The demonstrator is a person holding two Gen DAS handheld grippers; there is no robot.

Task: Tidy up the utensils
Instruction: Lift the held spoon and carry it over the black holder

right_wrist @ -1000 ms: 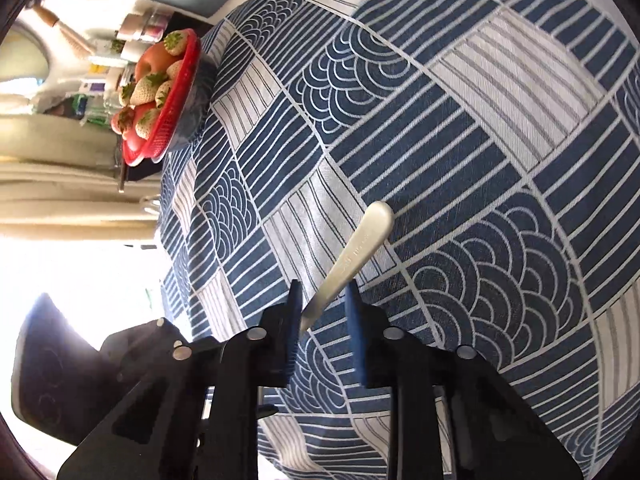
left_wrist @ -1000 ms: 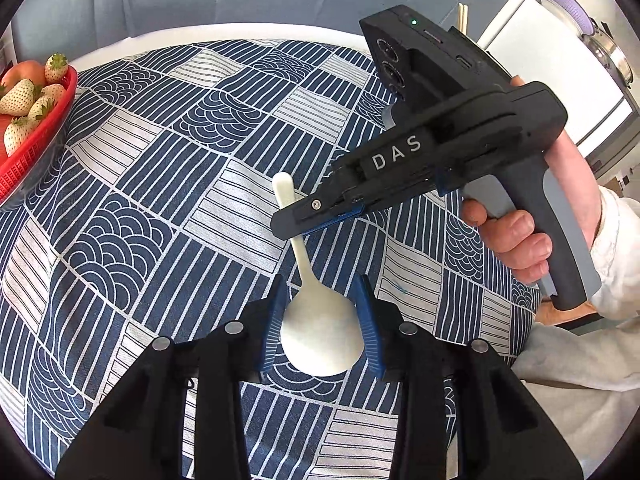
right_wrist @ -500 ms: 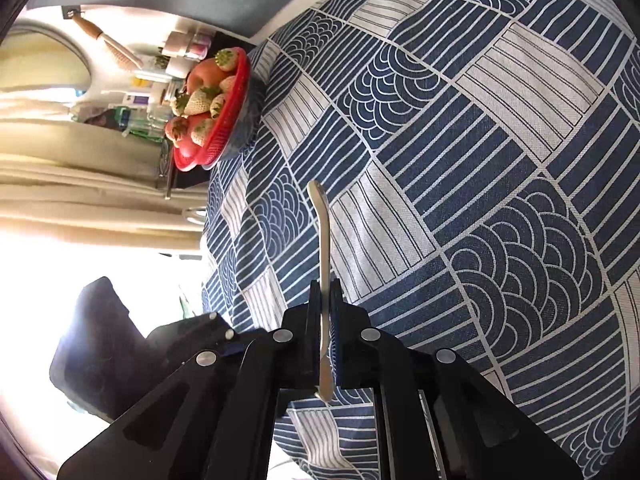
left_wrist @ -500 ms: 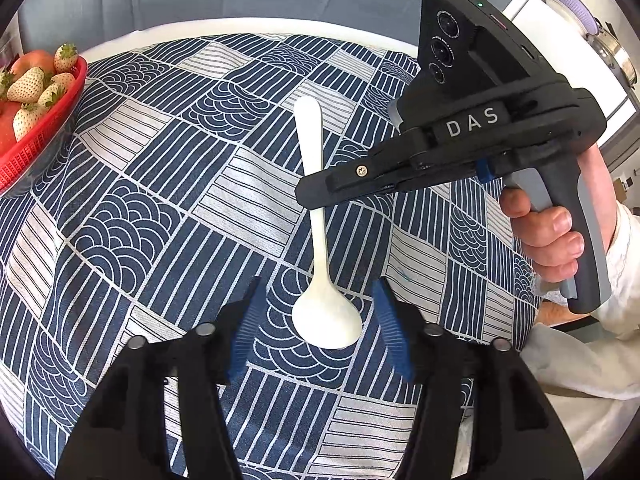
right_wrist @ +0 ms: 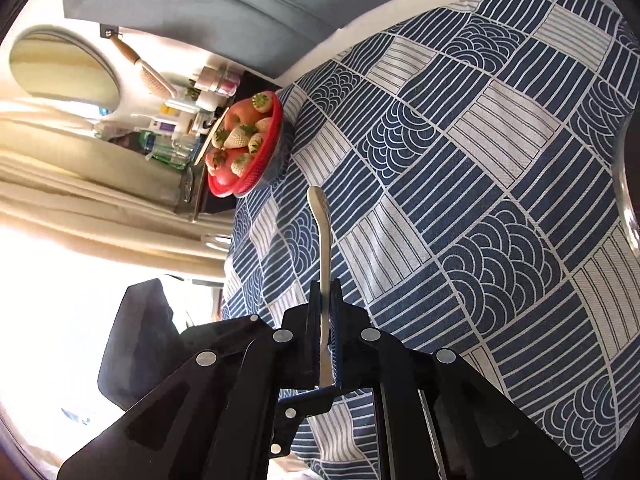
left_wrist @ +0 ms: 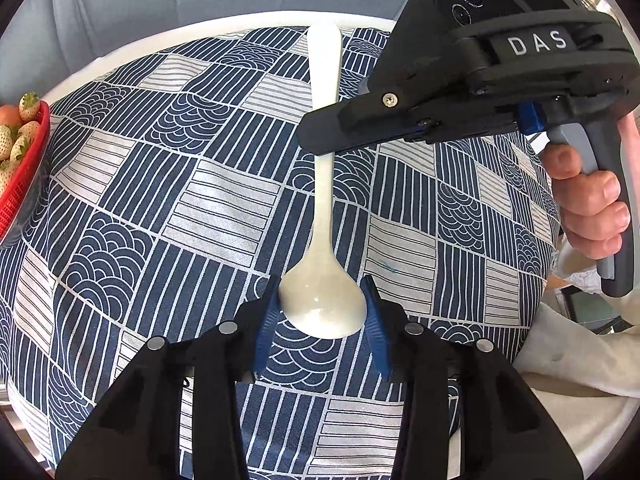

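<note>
**Spoon held between two grippers, mid hand-over**

The white spoon (left_wrist: pixel 325 184) is clear of the patterned tablecloth (left_wrist: pixel 168 200), held over the middle of the surface. The right gripper (left_wrist: pixel 320 140) comes in from the right of the left wrist view, a hand (left_wrist: pixel 588 208) on its grip, with its jaws clamped tight on the spoon's handle about midway along. In the right wrist view the handle (right_wrist: pixel 324 256) runs forward out of the closed jaws of that gripper (right_wrist: pixel 326 304), its tip pointing toward the red fruit basket (right_wrist: pixel 248 148) at the far left edge of the surface.

The left gripper (left_wrist: pixel 322 312) sits at the near end, its blue pads (left_wrist: pixel 266 320) flanking the spoon's bowl. Its jaws are closing at a middling width; the left pad looks to be meeting the bowl's rim, but whether the right one is pressing yet I cannot tell.

The step in hand looks like a re-grip or transfer of the spoon between the two grippers. Next, one gripper must take a secure hold before the other lets go; the rounded, smooth bowl could slip from the pads. No holder or tray for utensils is in view, so the spoon's destination cannot be told.
</note>
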